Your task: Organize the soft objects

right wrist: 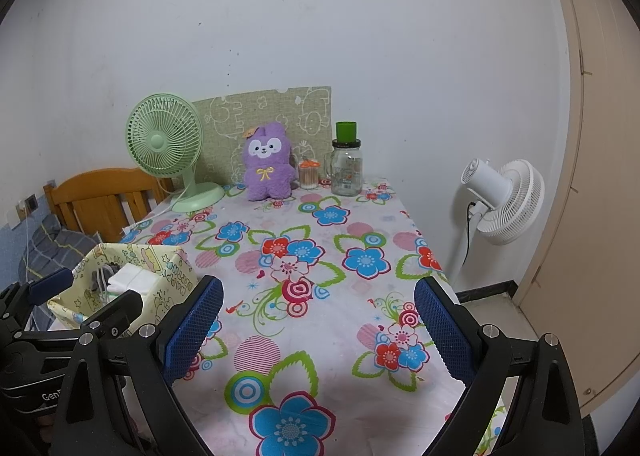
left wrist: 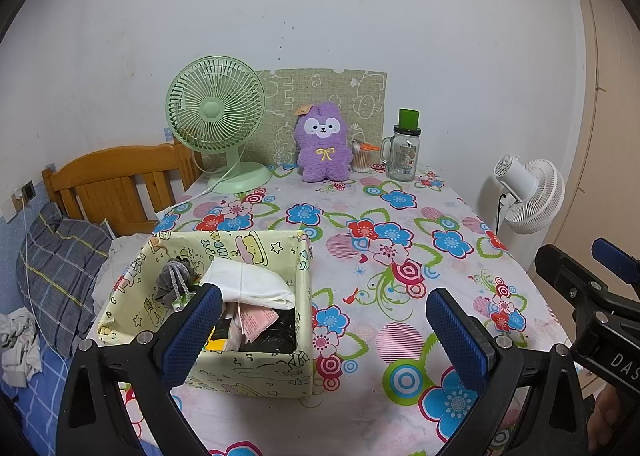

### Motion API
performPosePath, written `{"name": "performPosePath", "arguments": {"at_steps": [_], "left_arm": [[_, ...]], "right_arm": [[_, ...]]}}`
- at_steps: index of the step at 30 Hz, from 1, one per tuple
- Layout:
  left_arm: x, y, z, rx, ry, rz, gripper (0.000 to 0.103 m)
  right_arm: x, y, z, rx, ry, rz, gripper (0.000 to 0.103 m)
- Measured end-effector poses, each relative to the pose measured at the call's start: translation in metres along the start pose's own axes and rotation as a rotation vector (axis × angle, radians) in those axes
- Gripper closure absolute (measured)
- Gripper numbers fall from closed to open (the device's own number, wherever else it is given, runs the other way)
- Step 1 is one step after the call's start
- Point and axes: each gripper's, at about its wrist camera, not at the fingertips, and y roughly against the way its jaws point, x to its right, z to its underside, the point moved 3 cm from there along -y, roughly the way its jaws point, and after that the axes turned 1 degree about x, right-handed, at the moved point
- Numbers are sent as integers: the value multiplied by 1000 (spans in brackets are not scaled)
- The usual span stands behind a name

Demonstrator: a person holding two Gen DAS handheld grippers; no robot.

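A purple plush toy [left wrist: 322,142] sits upright at the far end of the floral table [left wrist: 400,256]; it also shows in the right wrist view [right wrist: 267,167]. A pale yellow fabric box [left wrist: 224,372] stands at the table's near left, holding a folded white cloth [left wrist: 252,282], a grey drawstring pouch [left wrist: 172,280] and other small items. The box also shows in the right wrist view [right wrist: 168,268]. My left gripper [left wrist: 324,330] is open and empty, its left finger over the box. My right gripper [right wrist: 320,330] is open and empty above the tablecloth.
A green desk fan [left wrist: 216,116] stands at the back left, a glass jar [left wrist: 403,154] with a green cup on top and a cotton swab pot [left wrist: 362,160] at the back right. A white floor fan [left wrist: 528,196] stands right of the table. A wooden headboard [left wrist: 116,180] and pillow [left wrist: 60,268] lie left.
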Motion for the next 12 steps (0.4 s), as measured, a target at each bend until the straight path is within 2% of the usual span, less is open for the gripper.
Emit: {"name": "performPosePath", "arguments": {"at_steps": [12], "left_arm": [[0, 0, 0, -3, 0, 0, 0]], "right_arm": [[0, 0, 0, -1, 0, 0, 5]]}}
